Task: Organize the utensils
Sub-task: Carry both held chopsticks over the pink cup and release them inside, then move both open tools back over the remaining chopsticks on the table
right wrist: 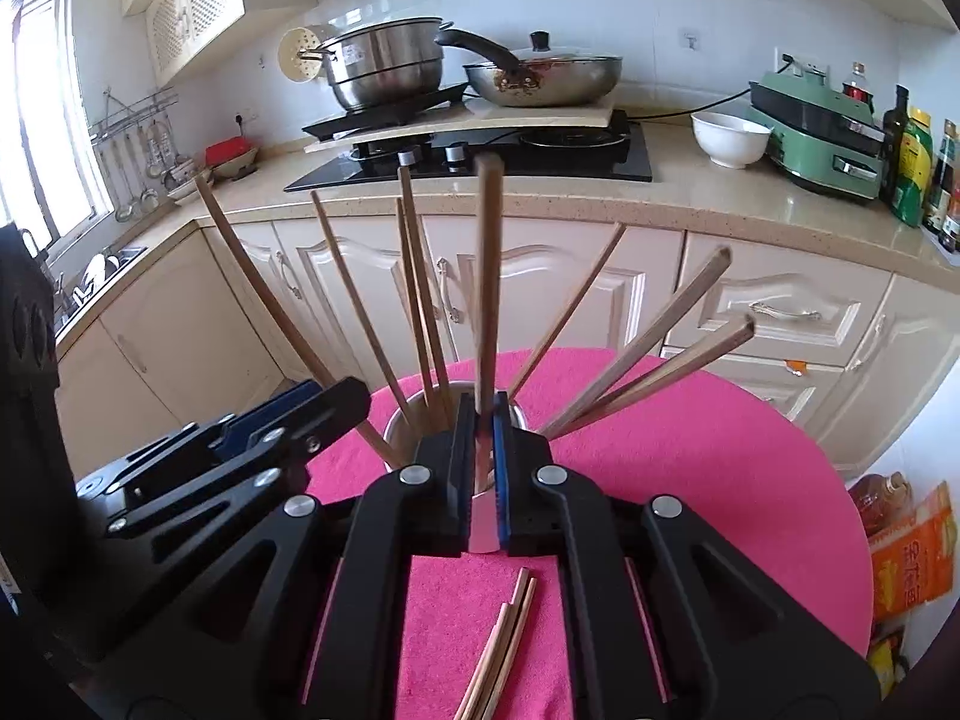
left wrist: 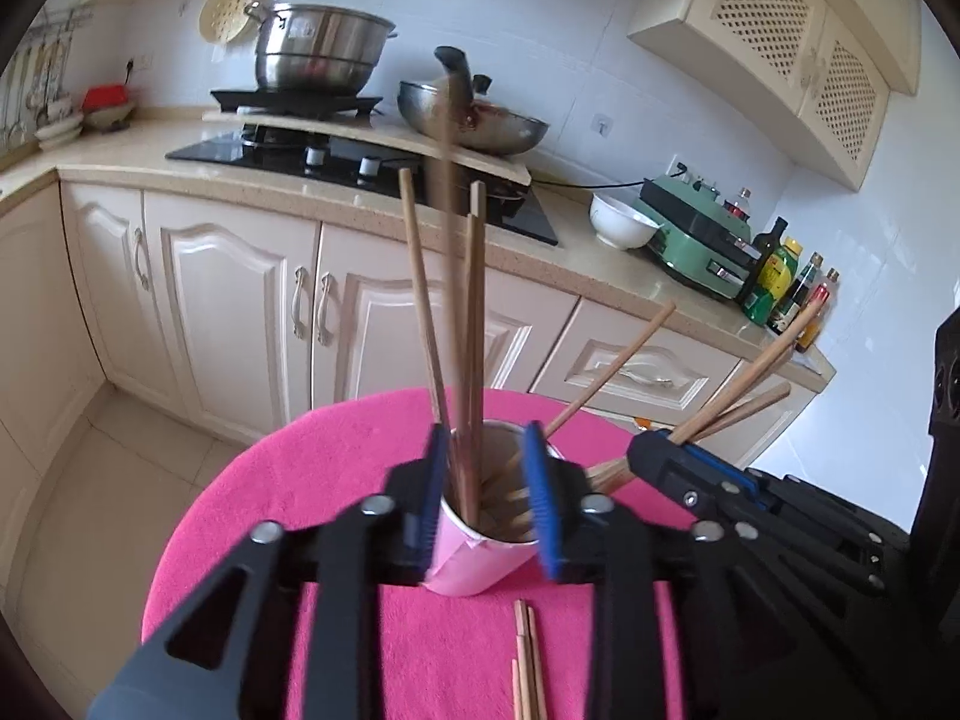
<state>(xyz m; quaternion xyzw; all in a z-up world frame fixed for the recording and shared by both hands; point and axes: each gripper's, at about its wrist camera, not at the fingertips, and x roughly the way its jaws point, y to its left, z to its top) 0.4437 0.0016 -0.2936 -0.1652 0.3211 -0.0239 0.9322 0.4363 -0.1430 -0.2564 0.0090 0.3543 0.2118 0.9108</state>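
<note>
A metal cup with a pink wrap [left wrist: 474,564] stands on a round pink table [left wrist: 336,468] and holds several wooden chopsticks [left wrist: 474,324]. My left gripper [left wrist: 489,498] has its jaws around the cup's sides, touching it. My right gripper [right wrist: 481,468] is shut on one upright chopstick [right wrist: 487,276] above the cup [right wrist: 396,426]. It also shows in the left wrist view [left wrist: 708,474] at the right of the cup. Loose chopsticks [left wrist: 527,660] lie on the cloth near me, also in the right wrist view [right wrist: 501,642].
A counter [right wrist: 690,204] with a stove [right wrist: 480,159], pot [right wrist: 384,69], pan [right wrist: 546,81], white bowl [right wrist: 729,138], green appliance [right wrist: 822,132] and bottles [right wrist: 912,162] runs behind the table. Cabinets stand below it. Bags [right wrist: 912,546] lie on the floor at right.
</note>
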